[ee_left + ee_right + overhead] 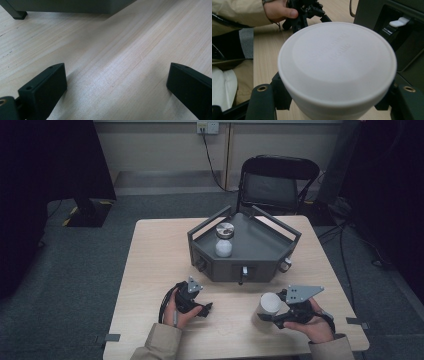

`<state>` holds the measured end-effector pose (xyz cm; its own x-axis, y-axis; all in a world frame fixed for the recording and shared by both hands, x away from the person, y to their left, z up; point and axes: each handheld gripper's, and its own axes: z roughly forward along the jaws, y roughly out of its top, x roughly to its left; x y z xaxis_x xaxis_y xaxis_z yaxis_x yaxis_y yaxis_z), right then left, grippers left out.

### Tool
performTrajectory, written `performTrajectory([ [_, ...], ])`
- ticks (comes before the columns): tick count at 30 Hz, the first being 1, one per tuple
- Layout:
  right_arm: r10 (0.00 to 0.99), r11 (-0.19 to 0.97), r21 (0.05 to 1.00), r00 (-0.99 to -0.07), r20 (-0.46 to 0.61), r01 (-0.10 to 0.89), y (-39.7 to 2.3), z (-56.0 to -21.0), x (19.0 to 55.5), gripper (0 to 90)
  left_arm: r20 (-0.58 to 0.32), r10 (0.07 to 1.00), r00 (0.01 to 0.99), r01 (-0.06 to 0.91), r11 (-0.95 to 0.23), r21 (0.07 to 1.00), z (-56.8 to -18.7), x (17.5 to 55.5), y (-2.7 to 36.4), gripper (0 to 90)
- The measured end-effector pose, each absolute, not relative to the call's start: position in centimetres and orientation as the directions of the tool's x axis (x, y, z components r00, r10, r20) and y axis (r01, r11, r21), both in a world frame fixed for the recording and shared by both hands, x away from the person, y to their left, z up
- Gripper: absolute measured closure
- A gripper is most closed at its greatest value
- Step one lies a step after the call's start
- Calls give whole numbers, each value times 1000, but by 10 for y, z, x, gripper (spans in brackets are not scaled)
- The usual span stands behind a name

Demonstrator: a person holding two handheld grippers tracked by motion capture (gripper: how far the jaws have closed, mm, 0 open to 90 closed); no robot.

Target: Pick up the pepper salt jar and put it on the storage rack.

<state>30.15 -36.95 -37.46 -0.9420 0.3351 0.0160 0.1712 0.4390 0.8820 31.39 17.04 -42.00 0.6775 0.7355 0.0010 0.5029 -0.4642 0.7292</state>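
Note:
My right gripper (pixel 274 318) is shut on a white round container (pixel 270 304) just above the front right of the table. In the right gripper view the container's flat embossed end (pixel 337 62) faces the camera, with a jaw at each side of it. My left gripper (pixel 206 309) rests low over the front left of the table; its jaws stand wide apart over bare wood (pixel 116 82) with nothing between them. The left gripper (pixel 309 12) and its hand also show far off in the right gripper view.
A dark grey angular box (pixel 250 265) with a tray top and raised bars stands mid-table, a small latch on its front. A glass jar (pixel 224 240) with a metal lid and white contents stands in the tray. Behind the table is a black folding chair (pixel 277 180).

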Motion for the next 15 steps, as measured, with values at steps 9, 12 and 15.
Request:
performTrajectory([
  [9,350,439,881,-937,15,178,-369,-356,304,343,1,736,677,503,-464,729,-420,314,170,24],
  [12,350,439,881,-937,14,177,-369,-351,306,343,1,736,677,503,-464,729,-420,314,170,24],
  [15,350,433,883,-937,21,182,-369,-346,309,343,1,735,678,503,-464,729,-420,314,170,24],
])
